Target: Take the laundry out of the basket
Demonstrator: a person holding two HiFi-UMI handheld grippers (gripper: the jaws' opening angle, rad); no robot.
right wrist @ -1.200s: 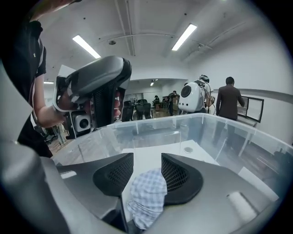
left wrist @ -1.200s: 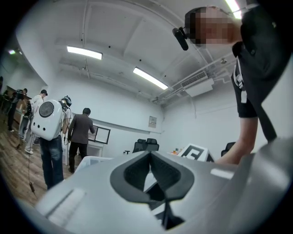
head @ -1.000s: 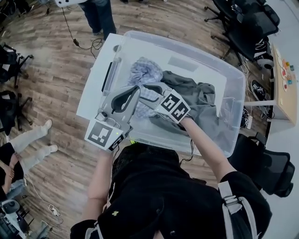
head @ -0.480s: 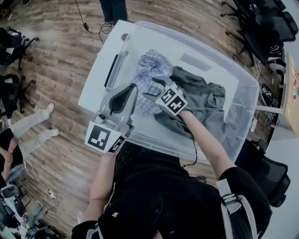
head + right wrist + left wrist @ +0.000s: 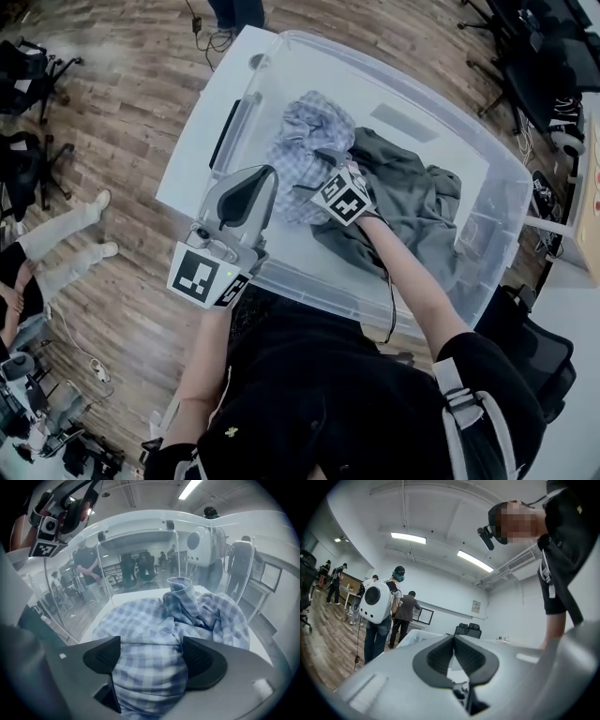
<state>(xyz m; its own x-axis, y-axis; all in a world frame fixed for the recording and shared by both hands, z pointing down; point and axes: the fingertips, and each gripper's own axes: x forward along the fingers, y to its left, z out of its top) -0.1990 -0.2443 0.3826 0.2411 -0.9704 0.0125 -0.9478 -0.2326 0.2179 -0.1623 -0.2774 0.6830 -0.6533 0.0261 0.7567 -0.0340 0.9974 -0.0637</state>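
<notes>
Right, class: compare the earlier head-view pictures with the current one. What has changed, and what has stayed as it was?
The right claw went down into the bin onto the checked shirt. Its jaws have just been opening, with shirt cloth between them, not yet gripped. The left claw stayed shut and empty at the bin's near edge, and the grey garment did not move.

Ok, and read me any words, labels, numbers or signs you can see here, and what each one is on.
No text here can be read.
The marker cubes: black-and-white square patterns only, no letters.
The grey label on the clear basket: too blurred to read.
The wall notice in the left gripper view: too small to read.
</notes>
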